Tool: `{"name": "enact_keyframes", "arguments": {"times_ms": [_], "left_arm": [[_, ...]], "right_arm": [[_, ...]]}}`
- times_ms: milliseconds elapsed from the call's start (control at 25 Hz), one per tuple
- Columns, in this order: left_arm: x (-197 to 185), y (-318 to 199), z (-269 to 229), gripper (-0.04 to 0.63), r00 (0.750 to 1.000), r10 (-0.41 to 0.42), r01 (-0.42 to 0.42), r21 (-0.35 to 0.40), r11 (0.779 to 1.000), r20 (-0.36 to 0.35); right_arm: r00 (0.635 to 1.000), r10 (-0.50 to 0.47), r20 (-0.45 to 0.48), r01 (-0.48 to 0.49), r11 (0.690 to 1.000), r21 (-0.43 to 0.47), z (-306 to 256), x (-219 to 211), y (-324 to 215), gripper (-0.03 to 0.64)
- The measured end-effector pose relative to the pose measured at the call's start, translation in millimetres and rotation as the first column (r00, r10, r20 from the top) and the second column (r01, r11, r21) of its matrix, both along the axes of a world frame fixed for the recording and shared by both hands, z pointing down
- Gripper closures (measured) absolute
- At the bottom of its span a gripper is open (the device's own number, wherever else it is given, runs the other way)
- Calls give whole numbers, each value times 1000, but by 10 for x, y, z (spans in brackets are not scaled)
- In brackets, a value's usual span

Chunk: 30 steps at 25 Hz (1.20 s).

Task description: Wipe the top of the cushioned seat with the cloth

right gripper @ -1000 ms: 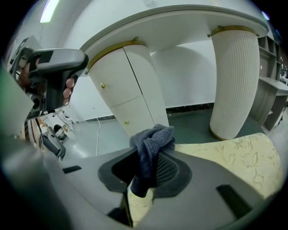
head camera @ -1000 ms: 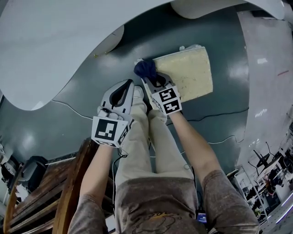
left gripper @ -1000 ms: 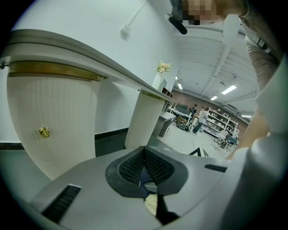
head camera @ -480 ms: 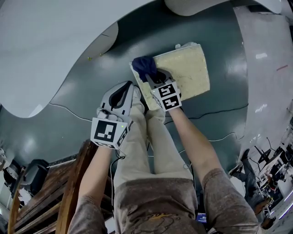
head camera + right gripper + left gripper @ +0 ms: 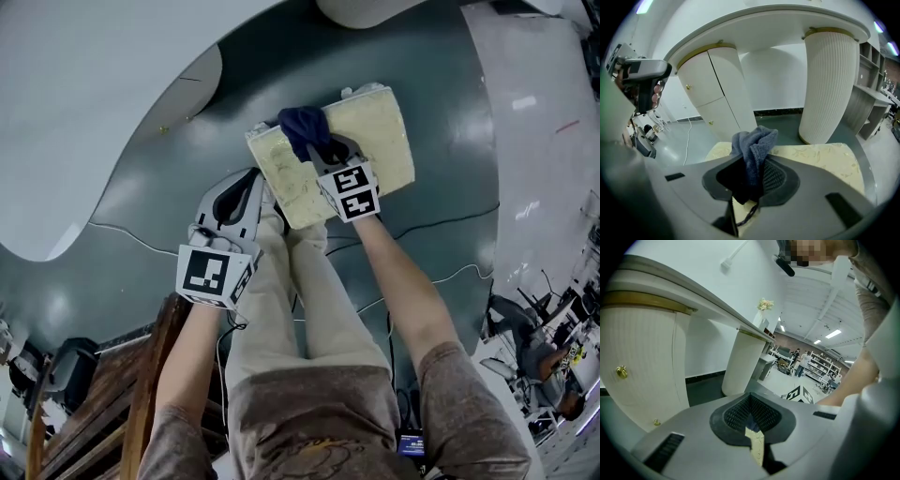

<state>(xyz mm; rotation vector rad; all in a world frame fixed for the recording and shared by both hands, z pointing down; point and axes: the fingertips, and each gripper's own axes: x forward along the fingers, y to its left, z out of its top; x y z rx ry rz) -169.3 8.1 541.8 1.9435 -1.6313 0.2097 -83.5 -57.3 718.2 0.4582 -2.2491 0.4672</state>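
The cushioned seat [image 5: 375,131] is a cream square pad with a faint leaf pattern, low on the dark floor. A dark blue cloth [image 5: 304,125] lies bunched on its far left part. My right gripper [image 5: 325,153] is shut on the cloth and presses it onto the seat top. In the right gripper view the cloth [image 5: 754,143] sticks up out of the right gripper [image 5: 749,177], with the seat [image 5: 820,157] behind it. My left gripper [image 5: 234,199] hangs shut and empty left of the seat, above the floor. Through the left gripper [image 5: 752,417], a sliver of the seat [image 5: 756,448] shows.
A white curved counter [image 5: 84,94] with a ribbed round pillar [image 5: 829,84] and cabinet doors [image 5: 712,93] stands beyond the seat. Thin cables [image 5: 441,225] run over the floor. The person's legs [image 5: 281,291] reach to the seat's near edge. A wooden chair [image 5: 141,394] is at lower left.
The right gripper has carried the cloth from the seat's left corner further onto the seat top. The left gripper has stayed in about the same place.
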Motion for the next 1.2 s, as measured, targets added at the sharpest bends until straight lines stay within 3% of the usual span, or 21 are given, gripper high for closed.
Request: {"name": "enact_keyframes", "arguments": {"times_ms": [400,1200], "left_arm": [[187,-161,56,580,999,43,-43,-3,999,-10],[330,-177,11,580,997,71,-71,-2,997,-20]], "right_arm": [[997,23,-73,-19,998,61,64,513,-568,523],[974,159,-159,-137,981,138,23,1318,-1344,523]]}}
